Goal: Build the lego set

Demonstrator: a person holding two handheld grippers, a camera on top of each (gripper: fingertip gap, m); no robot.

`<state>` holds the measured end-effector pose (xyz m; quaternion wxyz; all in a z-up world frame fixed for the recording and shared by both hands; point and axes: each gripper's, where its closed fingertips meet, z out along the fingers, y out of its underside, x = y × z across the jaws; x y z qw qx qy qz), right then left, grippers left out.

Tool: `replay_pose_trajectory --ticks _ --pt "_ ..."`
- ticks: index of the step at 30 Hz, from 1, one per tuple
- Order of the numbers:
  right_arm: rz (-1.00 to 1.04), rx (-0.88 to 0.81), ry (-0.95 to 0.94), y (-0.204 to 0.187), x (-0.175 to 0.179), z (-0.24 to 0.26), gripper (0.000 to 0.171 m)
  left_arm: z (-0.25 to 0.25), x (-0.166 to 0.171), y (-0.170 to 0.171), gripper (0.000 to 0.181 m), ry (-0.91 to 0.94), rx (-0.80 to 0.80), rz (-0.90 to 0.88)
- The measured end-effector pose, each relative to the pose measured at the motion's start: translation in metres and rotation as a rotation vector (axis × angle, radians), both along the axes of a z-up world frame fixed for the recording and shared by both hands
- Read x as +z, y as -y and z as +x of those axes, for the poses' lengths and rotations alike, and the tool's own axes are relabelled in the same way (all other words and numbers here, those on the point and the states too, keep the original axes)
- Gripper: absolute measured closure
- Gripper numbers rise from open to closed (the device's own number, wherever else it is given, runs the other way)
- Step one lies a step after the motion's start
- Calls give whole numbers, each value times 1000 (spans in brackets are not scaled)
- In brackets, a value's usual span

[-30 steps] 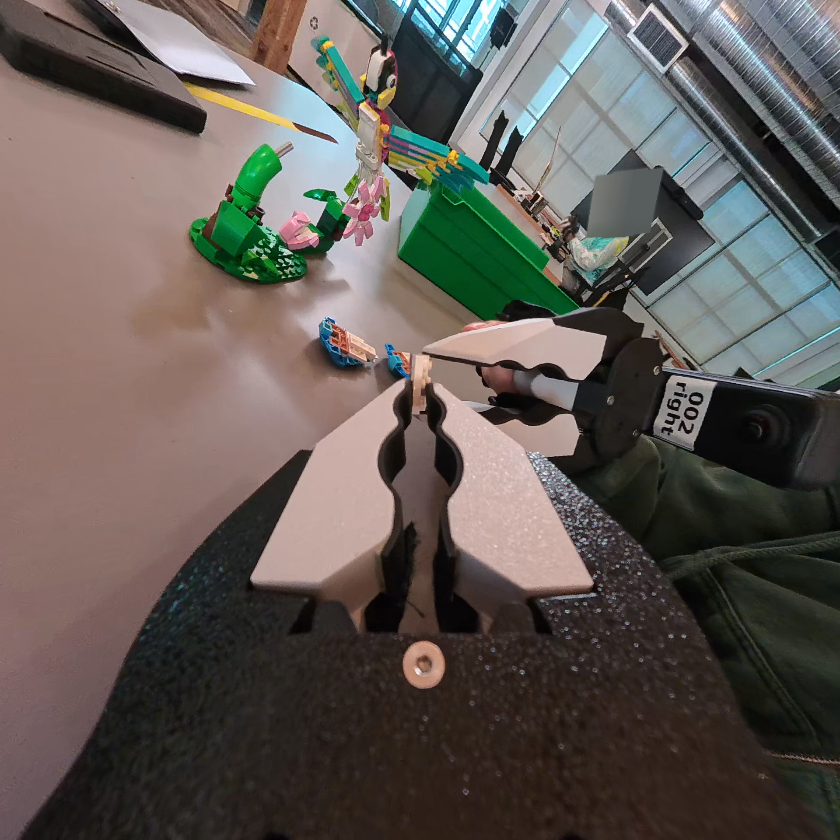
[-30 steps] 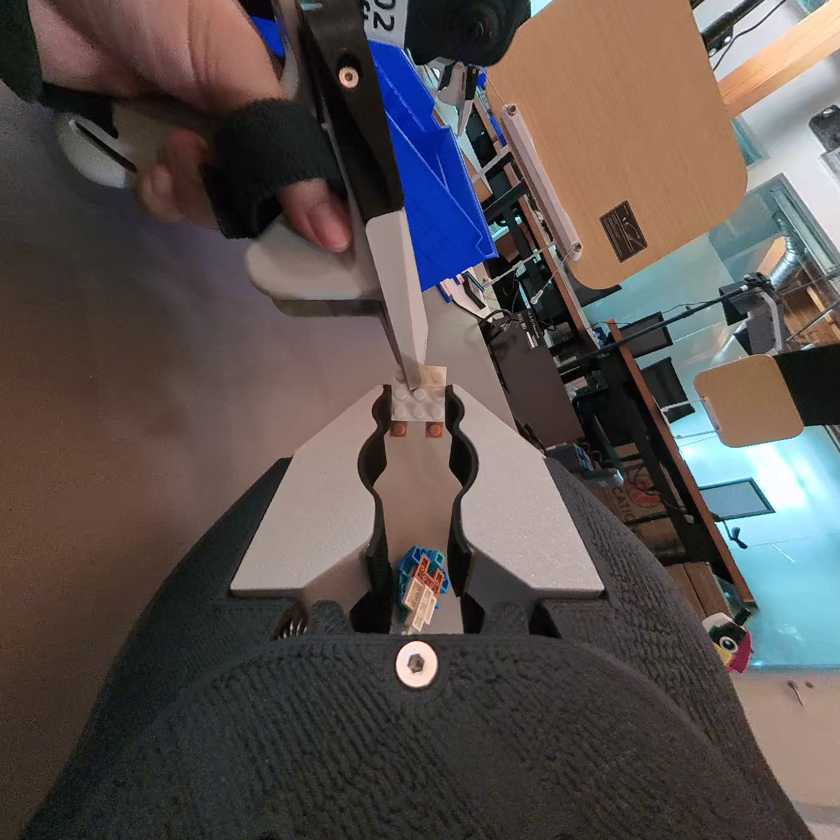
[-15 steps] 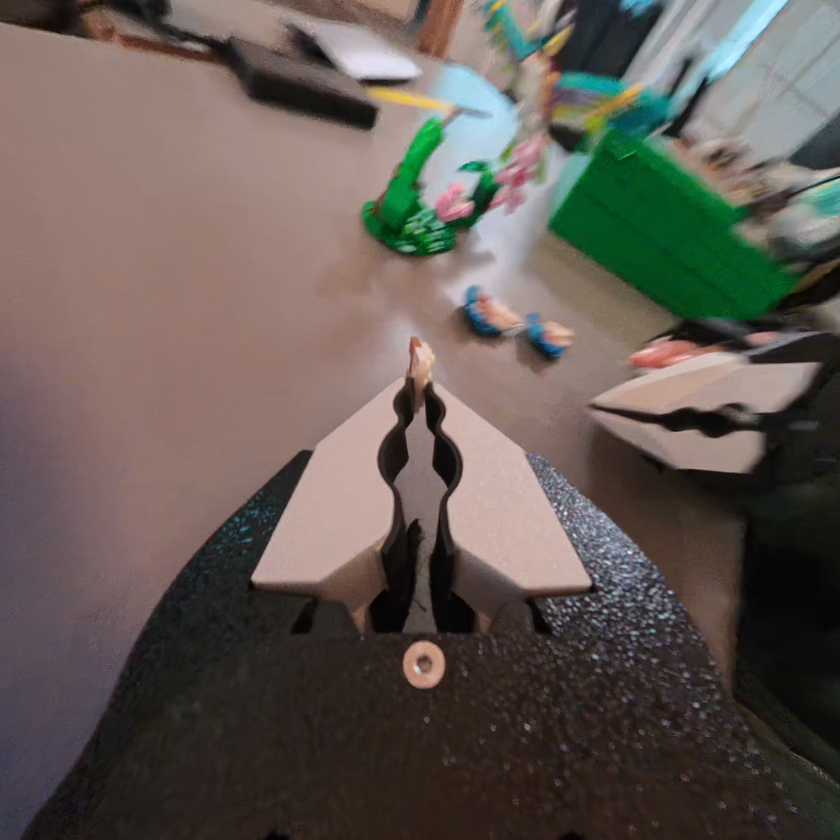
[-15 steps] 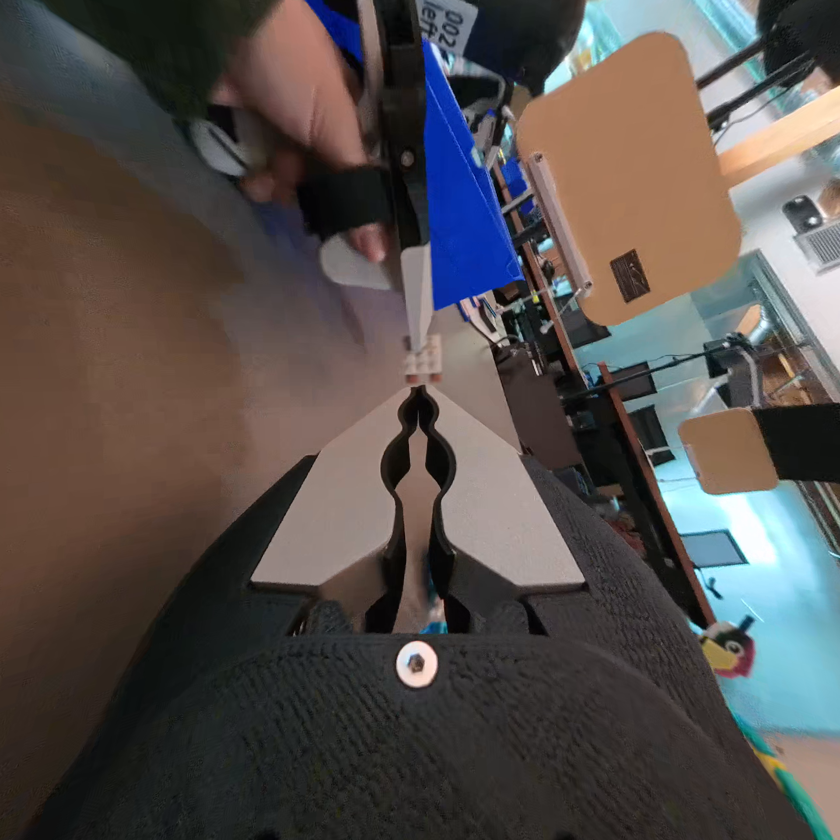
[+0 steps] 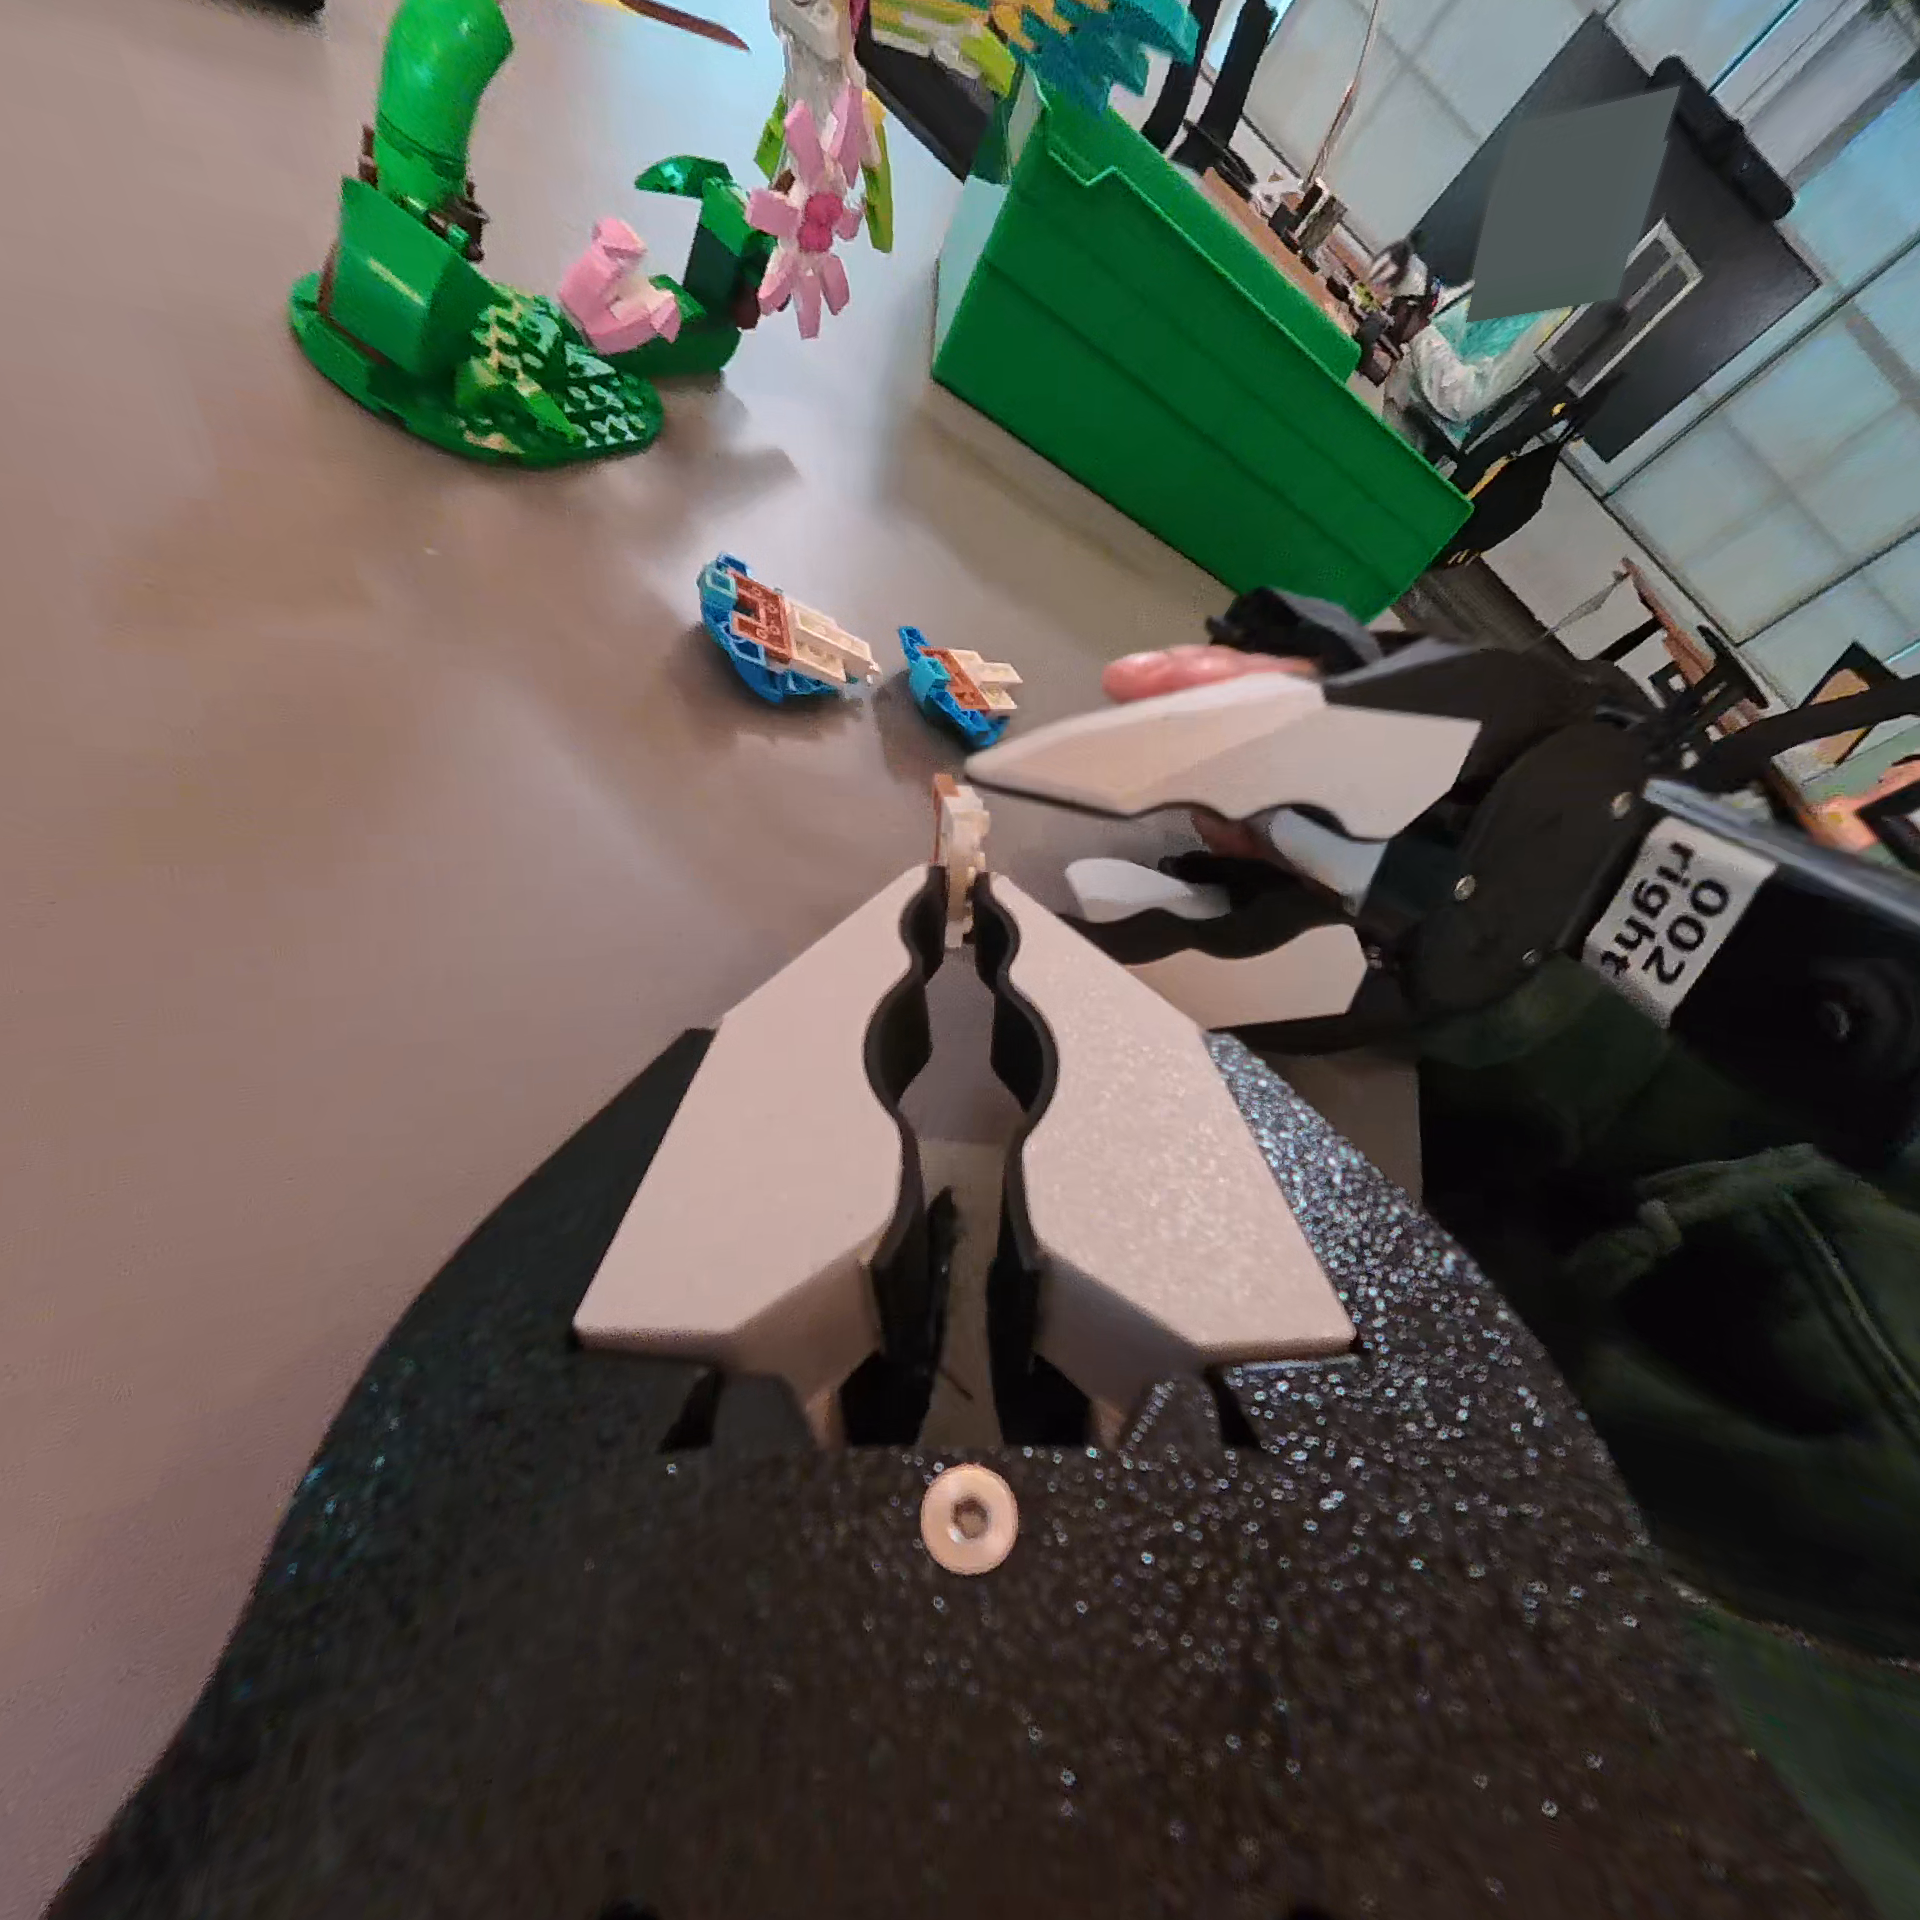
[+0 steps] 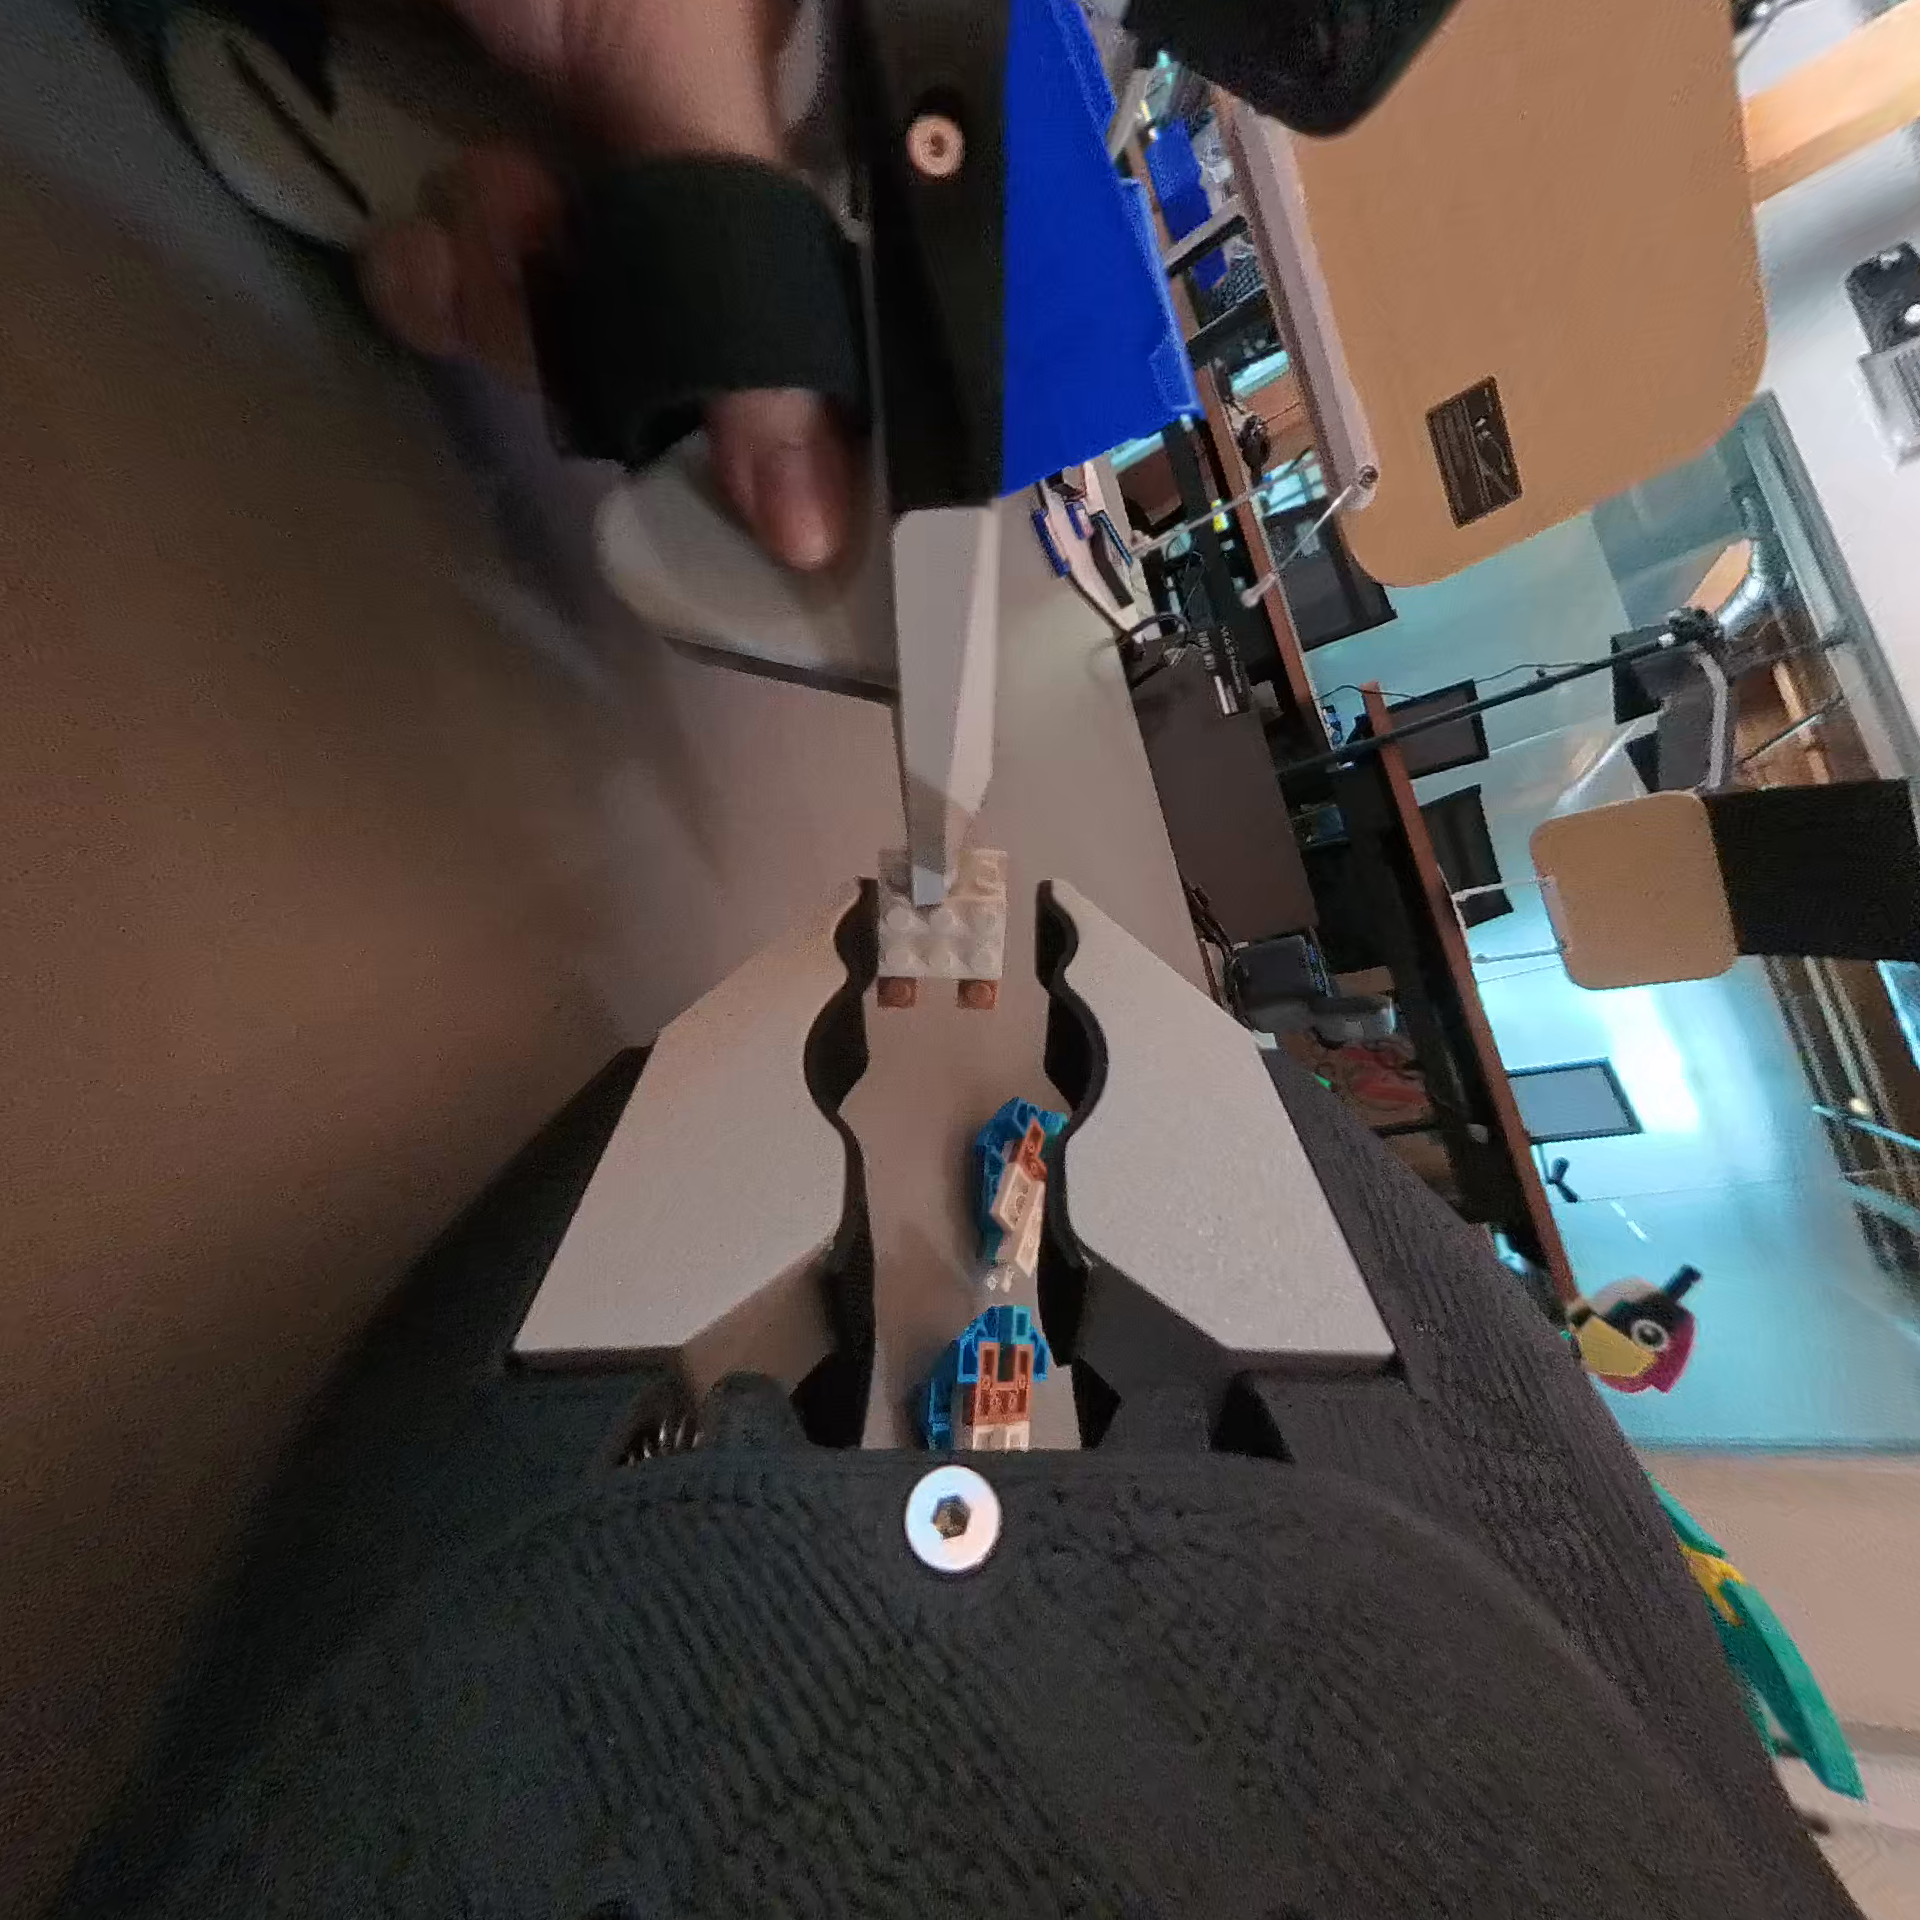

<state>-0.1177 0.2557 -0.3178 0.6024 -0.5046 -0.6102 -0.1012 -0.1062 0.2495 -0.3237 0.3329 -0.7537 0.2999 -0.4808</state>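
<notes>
My left gripper (image 5: 958, 883) is shut on a small white and brown brick piece (image 5: 956, 831), held edge-on above the grey table (image 5: 312, 831). In the right wrist view the left gripper (image 6: 928, 878) comes in from above with the brick piece (image 6: 940, 935) at its tips. My right gripper (image 6: 953, 894) is open, with one finger on each side of the piece, close to it. In the left wrist view it (image 5: 1023, 831) reaches in from the right. Two small blue brick assemblies (image 5: 779, 644) (image 5: 961, 686) lie on the table beyond.
A green brick plant model with pink flowers (image 5: 457, 343) stands at the far left. A green bin (image 5: 1174, 364) sits behind it, to the right. A blue bin (image 6: 1081, 312) and a brick bird head (image 6: 1631, 1340) show in the right wrist view. A gloved hand (image 6: 727, 312) holds the left gripper.
Half a second ago my right gripper was shut and pulled back from the piece. Now it is open and set around it again. The left gripper has kept its hold.
</notes>
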Motion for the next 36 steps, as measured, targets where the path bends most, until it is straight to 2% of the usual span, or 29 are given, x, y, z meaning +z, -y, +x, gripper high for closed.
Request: replay_pose_trajectory --ticks 2,5,7,14,16,23,36 --pt "12 -7 28 1 -3 0 147 1 0 1 180 17 -4 -33" --pt "15 -32 49 -2 -5 0 142 0 1 2 180 46 -10 -63" --pt "0 -34 61 -2 -8 1 148 0 -1 3 180 36 -18 -73" --pt "0 -32 13 -1 -2 1 149 1 9 4 180 94 -28 -39" --pt "8 -37 17 -2 -2 2 149 1 7 2 180 60 -7 -7" --pt "127 -59 79 -2 -2 7 150 4 6 2 181 52 19 -7" --pt "289 21 158 16 1 17 149 13 6 21 180 66 -92 -33"
